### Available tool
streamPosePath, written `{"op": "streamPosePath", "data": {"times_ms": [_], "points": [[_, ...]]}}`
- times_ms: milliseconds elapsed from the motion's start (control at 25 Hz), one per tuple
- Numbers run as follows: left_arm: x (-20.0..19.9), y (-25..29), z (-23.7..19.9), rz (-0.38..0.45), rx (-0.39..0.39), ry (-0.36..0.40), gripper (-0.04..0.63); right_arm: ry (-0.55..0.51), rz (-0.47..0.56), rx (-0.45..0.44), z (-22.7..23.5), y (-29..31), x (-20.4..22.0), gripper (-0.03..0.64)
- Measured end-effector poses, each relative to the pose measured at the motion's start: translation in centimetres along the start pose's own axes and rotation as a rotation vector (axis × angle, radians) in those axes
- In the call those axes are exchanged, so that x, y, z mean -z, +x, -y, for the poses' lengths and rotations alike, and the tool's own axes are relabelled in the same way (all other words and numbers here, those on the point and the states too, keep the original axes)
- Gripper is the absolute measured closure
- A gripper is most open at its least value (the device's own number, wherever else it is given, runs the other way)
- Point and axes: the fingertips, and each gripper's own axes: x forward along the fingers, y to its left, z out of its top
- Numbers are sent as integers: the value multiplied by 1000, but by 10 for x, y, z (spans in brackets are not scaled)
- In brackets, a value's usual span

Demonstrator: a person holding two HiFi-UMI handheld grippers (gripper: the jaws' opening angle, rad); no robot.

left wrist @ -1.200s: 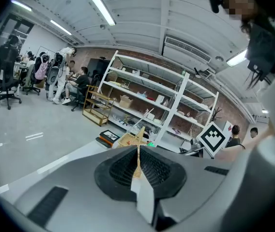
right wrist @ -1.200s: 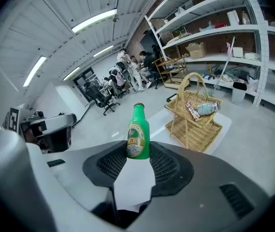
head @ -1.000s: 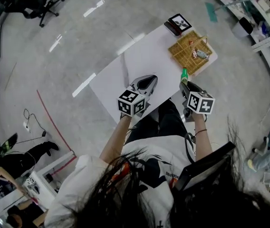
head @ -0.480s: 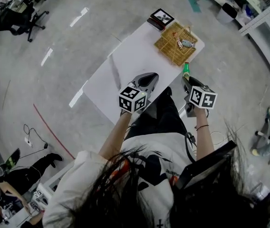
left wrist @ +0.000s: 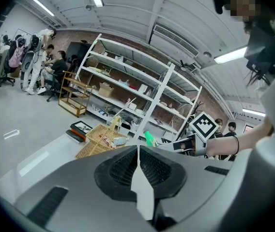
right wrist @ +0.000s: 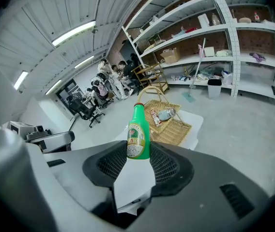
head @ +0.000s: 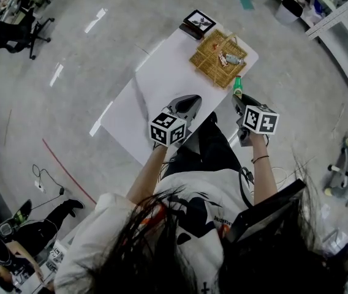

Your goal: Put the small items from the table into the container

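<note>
My right gripper (head: 239, 100) is shut on a green bottle (head: 237, 87), which stands upright between its jaws (right wrist: 138, 132) in the right gripper view. It hangs by the white table's (head: 162, 78) right edge, a little short of the woven basket (head: 214, 59). Inside the basket (right wrist: 172, 122) lie a small grey bottle (head: 233, 59) and a packet (head: 222, 60). My left gripper (head: 188, 105) is shut with nothing in it, over the table's near end. In its own view, the jaws (left wrist: 138, 151) meet in a thin line.
A black framed picture (head: 199, 21) on a dark box sits at the table's far end behind the basket. Metal shelving (left wrist: 142, 88) lines the room to the right. People sit at desks (right wrist: 106, 79) farther off. Grey floor surrounds the table.
Both grippers have shifted sideways along the table's near end, the green bottle still gripped in the right one. The head camera has turned, so the table and basket appear further left.
</note>
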Motion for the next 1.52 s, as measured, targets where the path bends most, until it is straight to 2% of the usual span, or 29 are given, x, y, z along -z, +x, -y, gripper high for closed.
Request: {"op": "streamPosePath", "data": {"times_ms": [280, 600, 840, 1120, 1320, 1400, 1520], "points": [[-20, 34, -21, -28, -30, -16, 588, -31, -77, -10, 20, 38, -26, 460], [-34, 60, -46, -23, -103, -52, 588, -113, -175, -41, 41, 89, -50, 460], [-40, 77, -55, -19, -130, -78, 588, -127, -225, -60, 50, 117, -64, 460], [-50, 93, -62, -15, -154, -92, 588, -138, -305, -93, 55, 143, -61, 460], [-49, 93, -69, -17, -175, -101, 588, -165, -352, -78, 60, 153, -52, 458], [-48, 92, -70, -18, -182, -106, 588, -174, -369, -90, 60, 155, -50, 427], [-47, 90, -70, -19, -188, -108, 588, -173, -375, -93, 60, 154, -49, 417]]}}
